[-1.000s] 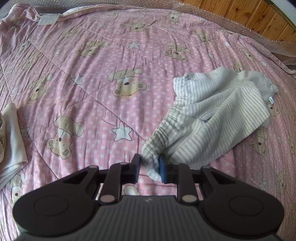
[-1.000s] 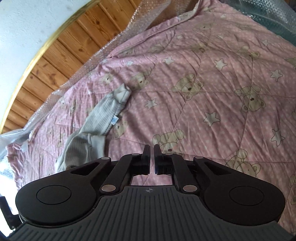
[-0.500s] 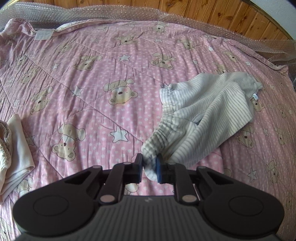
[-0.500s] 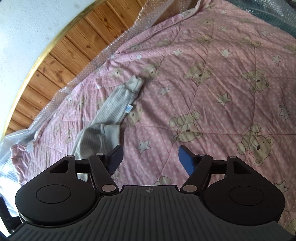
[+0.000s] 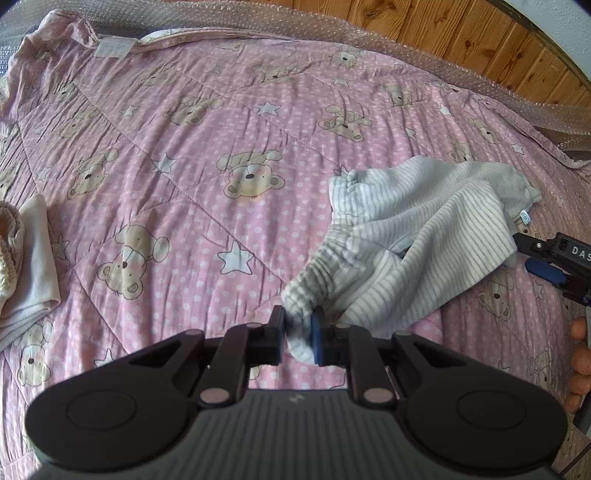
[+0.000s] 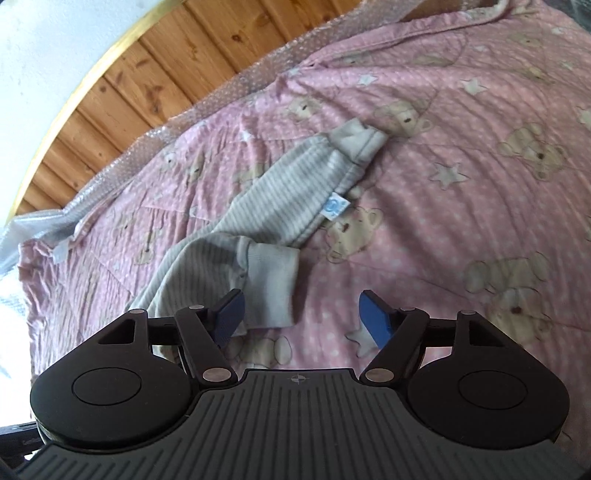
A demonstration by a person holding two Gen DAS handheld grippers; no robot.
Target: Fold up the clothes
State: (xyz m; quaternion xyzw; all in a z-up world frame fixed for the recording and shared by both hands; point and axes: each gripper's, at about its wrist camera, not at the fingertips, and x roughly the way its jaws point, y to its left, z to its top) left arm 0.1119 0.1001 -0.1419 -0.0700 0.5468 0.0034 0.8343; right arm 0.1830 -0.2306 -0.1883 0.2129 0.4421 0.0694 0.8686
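A pink quilt [image 5: 207, 177] printed with teddy bears and white stars covers a bed. At the bottom centre, the left gripper [image 5: 298, 334] pinches one corner of a pair of grey-and-white striped baby trousers [image 5: 424, 236], which spread away toward two o'clock. At three o'clock, the right gripper [image 5: 554, 264] sits just beside the trousers' far end. A folded cream garment [image 5: 31, 258] lies at nine o'clock. Wooden panelling [image 5: 480, 33] runs along the top.

Left claw [image 5: 299, 334], right claw [image 6: 300, 316]: black ribbed housing, round side discs, silver pivot screws, blue pads [image 6: 375, 320].
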